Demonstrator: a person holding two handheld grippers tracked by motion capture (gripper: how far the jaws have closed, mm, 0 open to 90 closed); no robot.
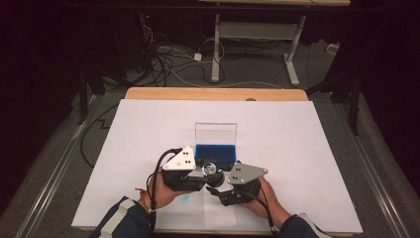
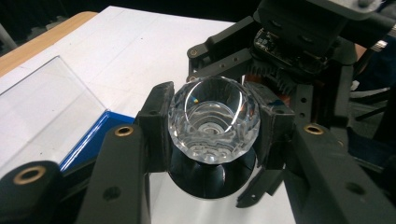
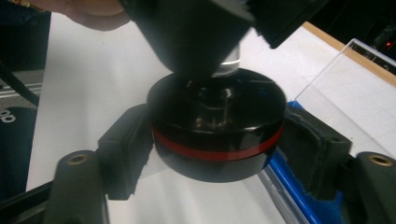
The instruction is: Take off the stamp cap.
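The left tool (image 1: 200,172) is clamped on a faceted glass knob (image 2: 213,120), its pads pressed against the knob's two sides. This is a crystal-like piece on a black base (image 3: 217,125) with a red band around it. The person holds it just above the table (image 1: 307,163), near the front edge and a little left of centre.

The right tool (image 1: 221,191) has come in from the right, with its jaws set either side of that black base. The left-hand pad sits against the base; on the right I cannot tell whether the pad touches or a thin gap remains, so the grip looks only partly made.

To my eye the step in hand is taking hold of the base so the two parts can be turned or pulled against each other. To do that well, I'd say the right tool should close squarely on the band, level with the base rather than on its rounded lower edge. The left should keep its hold on the slippery glass without twisting it.

Just beyond the tools stands a small case (image 1: 215,151) with a blue lining, its clear lid (image 1: 216,133) upright at the far side. What I can see of the lining looks bare.
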